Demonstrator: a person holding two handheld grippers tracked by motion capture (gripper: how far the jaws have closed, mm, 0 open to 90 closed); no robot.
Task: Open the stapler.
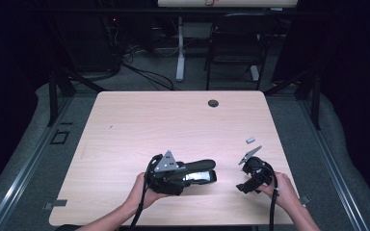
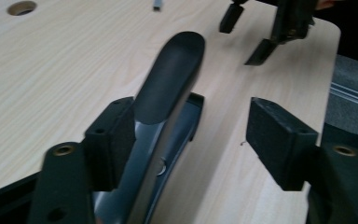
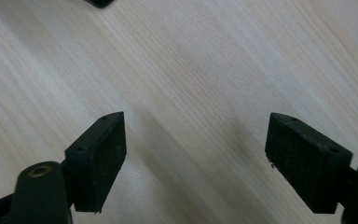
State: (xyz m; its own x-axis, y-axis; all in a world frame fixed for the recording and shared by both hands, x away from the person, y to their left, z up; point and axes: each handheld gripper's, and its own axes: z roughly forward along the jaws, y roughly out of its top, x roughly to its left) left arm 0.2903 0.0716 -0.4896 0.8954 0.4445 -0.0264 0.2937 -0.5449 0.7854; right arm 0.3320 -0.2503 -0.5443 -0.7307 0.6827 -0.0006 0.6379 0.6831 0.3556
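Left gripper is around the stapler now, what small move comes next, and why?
Probably close the left gripper the rest of the way. The stapler lies between its jaws against one pad, while the other pad stands apart, so it isn't yet gripped.

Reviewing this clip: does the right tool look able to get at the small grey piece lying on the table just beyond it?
Probably yes. The right tool stands open over bare table, holding nothing, and nothing lies between it and the small grey piece.
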